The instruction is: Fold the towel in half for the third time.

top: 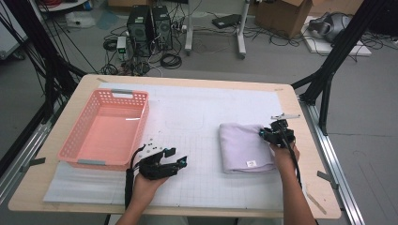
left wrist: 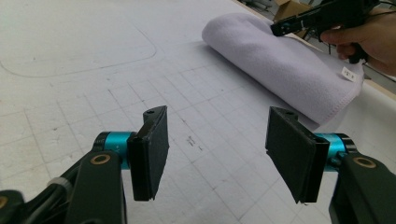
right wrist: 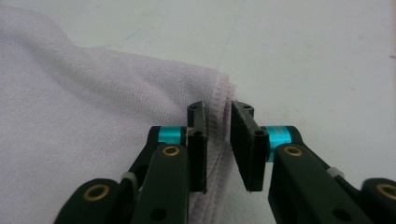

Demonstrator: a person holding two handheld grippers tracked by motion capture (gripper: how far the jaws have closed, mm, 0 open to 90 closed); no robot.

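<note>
The folded lilac towel point(top: 244, 146) lies on the right half of the worktop point(top: 197, 122). The right gripper point(right wrist: 218, 140) has its jaws nearly closed around the towel's stitched edge. The left gripper point(left wrist: 212, 144), near the pink basket point(top: 105, 129), rests with jaws wide apart, holding nothing.

One folded lilac towel point(top: 244, 146) and one pink basket point(top: 105, 129) are sitting on one table point(top: 187, 82), while two hand-held grippers, left point(top: 174, 157) and right point(top: 268, 132), are working above the single white mat point(top: 197, 112).
</note>
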